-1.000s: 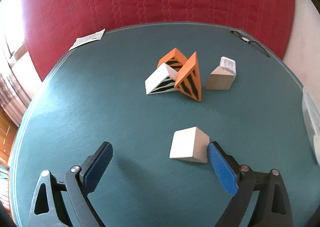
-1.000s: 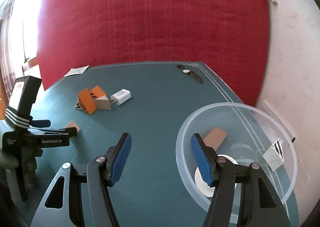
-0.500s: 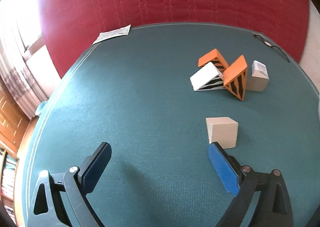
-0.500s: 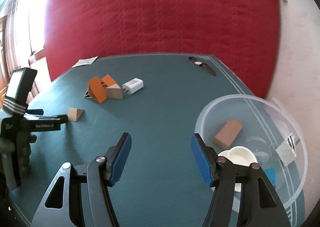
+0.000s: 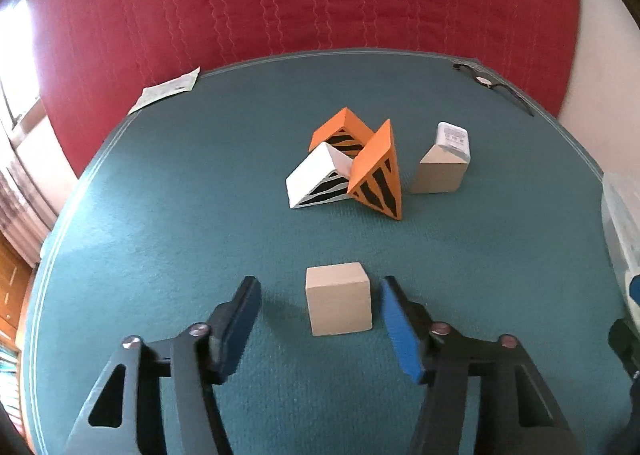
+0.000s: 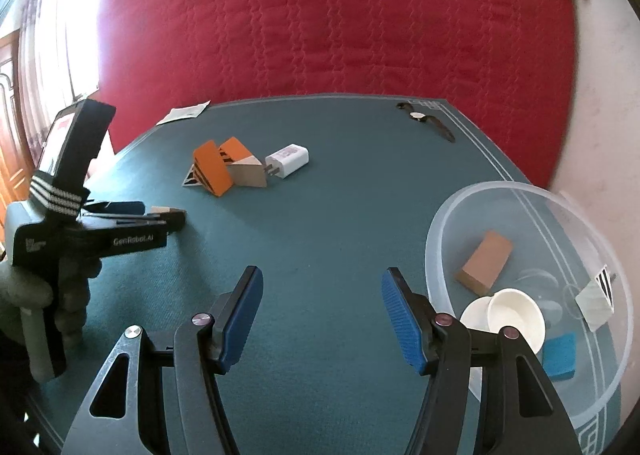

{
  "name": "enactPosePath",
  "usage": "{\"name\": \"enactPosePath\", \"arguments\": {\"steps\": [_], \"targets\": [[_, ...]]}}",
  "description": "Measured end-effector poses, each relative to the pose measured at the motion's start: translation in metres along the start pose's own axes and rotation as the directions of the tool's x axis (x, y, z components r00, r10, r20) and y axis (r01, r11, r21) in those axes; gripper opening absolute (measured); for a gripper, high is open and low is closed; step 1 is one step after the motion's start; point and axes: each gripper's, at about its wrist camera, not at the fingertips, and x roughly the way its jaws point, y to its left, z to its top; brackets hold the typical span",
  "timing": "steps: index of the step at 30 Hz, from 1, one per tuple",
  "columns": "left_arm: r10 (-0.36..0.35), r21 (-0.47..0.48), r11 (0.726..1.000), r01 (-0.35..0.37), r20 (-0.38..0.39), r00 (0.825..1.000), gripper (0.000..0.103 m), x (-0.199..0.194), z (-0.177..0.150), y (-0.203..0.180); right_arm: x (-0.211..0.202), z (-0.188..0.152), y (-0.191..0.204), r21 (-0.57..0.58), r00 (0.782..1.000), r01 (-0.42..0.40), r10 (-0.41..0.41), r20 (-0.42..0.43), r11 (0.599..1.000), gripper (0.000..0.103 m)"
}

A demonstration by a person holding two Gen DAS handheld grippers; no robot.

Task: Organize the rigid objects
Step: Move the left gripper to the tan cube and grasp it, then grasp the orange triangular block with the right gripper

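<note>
- Left tool (image 5: pixel 320 319) hangs wide open around the plain wooden block (image 5: pixel 339 299) on the green desk (image 5: pixel 160 239), pads not touching it.
- Looks like the pick-up step: next it should squeeze, lift, and carry the block toward the clear bowl (image 6: pixel 452 215).
- Right tool (image 6: pixel 322 315) is open and empty beside the bowl.
- In the right view, the left tool largely hides the block.

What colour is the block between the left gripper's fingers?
Plain beige wood block, unpatterned; clearest in the left wrist view.
</note>
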Motion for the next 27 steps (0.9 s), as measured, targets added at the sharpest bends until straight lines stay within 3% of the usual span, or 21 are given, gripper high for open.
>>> {"name": "enactPosePath", "arguments": {"steps": [5,12,18,27], "targets": [[-0.076,0.017,0.997,0.076,-0.003,0.997,0.032,-0.002,-0.002,0.000,0.007,0.001,0.003,0.013,0.999,-0.033,0.034,-0.025,0.999,0.063],[-0.136,0.010,0.991,0.136,0.022,0.990,0.032,-0.009,-0.005,0.005,0.028,0.012,0.012,0.042,0.989,-0.115,0.118,-0.083,0.992,0.063],[-0.051,-0.023,0.998,0.054,0.086,0.995,0.032,-0.019,-0.005,0.021,0.053,0.027,0.023,0.069,0.973,-0.177,0.185,-0.137,0.982,0.063],[-0.016,-0.073,0.997,0.022,0.081,0.997,0.032,-0.012,-0.007,0.037,0.072,0.055,0.038,0.088,0.969,-0.196,0.207,-0.136,0.977,0.063]]}}
